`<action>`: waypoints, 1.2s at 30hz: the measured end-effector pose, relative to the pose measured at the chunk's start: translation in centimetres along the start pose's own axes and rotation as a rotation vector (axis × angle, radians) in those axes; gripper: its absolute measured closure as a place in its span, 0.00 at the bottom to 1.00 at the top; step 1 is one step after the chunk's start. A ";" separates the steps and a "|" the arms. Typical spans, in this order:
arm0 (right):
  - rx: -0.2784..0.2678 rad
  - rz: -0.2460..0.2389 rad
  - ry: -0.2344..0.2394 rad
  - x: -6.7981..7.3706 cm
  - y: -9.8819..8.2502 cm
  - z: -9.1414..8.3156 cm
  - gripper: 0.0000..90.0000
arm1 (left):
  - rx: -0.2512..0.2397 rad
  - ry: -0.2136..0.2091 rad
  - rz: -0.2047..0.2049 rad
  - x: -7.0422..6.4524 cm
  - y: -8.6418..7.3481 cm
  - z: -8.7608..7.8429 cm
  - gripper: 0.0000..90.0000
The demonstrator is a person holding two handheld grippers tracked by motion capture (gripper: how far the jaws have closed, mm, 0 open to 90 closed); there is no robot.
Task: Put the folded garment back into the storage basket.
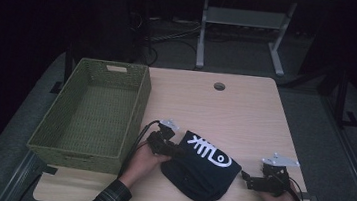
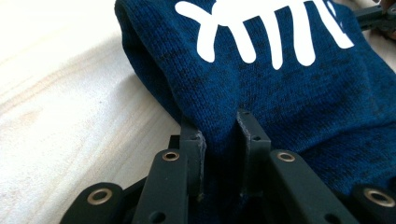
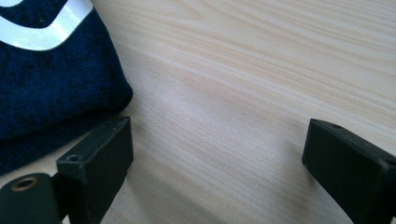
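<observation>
- The left gripper (image 2: pixel 219 135) is pinching a fold at the edge of the dark blue knit garment (image 1: pixel 201 171), which is lying on the table's near side.
- The right gripper (image 3: pixel 217 163) is resting with jaws spread wide, just beside the garment.
- A green woven basket (image 1: pixel 90 113) is sitting on the pale wooden table (image 1: pixel 245 112) in a dim room.

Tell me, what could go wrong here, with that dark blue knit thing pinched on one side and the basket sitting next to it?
The left gripper pinches just a small fold at the edge of the navy knit garment, so the cloth might slip out when lifted. The right gripper stands open over bare table beside the garment, so only one side is held; the folded bundle could sag and unfold. Hanging low, it might then catch on the rim of the green woven basket.
</observation>
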State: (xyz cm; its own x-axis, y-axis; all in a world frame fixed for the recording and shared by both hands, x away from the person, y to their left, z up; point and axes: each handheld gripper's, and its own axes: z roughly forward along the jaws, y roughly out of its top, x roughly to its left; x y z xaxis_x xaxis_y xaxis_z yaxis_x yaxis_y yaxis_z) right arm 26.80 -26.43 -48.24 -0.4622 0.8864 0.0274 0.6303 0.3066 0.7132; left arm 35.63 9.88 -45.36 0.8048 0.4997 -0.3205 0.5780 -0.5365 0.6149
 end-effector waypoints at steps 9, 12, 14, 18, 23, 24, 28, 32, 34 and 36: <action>0.000 0.000 0.000 0.0 0.0 0.0 0.09 | -0.020 -0.018 -0.005 -0.7 0.6 -1.5 0.85; 0.000 0.000 0.001 0.0 0.0 0.0 0.09 | -0.017 -0.021 -0.008 -0.9 0.8 -1.9 0.85; 0.001 0.001 0.000 0.0 0.0 0.0 0.09 | -0.014 -0.022 -0.006 -1.1 0.9 -2.2 0.85; 0.001 0.000 0.000 0.0 0.0 0.0 0.09 | -0.012 -0.030 -0.008 -1.3 1.3 -2.9 0.85; 0.000 -0.002 0.000 0.0 0.0 0.0 0.09 | 0.007 -0.016 0.012 -2.0 2.4 -4.0 0.85; 0.001 -0.001 0.000 0.0 0.0 0.0 0.09 | 0.011 -0.013 0.015 -2.2 2.7 -4.3 0.85; 0.001 -0.001 0.000 0.0 0.0 0.0 0.09 | 0.019 0.004 0.036 -2.9 3.7 -5.5 0.85; 0.001 0.002 -0.001 0.0 0.0 0.0 0.09 | 0.032 0.011 0.052 -3.4 4.6 -6.4 0.85; 0.000 0.002 0.000 0.0 0.0 0.0 0.09 | 0.038 0.013 0.061 -3.6 5.0 -6.7 0.85; 0.000 0.001 -0.002 0.0 0.0 0.0 0.09 | 0.045 0.010 0.066 -3.7 5.3 -7.1 0.85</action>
State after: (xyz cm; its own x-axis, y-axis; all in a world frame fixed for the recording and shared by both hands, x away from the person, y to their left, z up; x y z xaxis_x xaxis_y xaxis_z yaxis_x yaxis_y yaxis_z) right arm 26.82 -26.48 -48.23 -0.4607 0.8871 0.0266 0.6308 0.3062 0.7130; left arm 34.75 9.95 -35.80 0.8401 0.4686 -0.2731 0.5293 -0.5984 0.6015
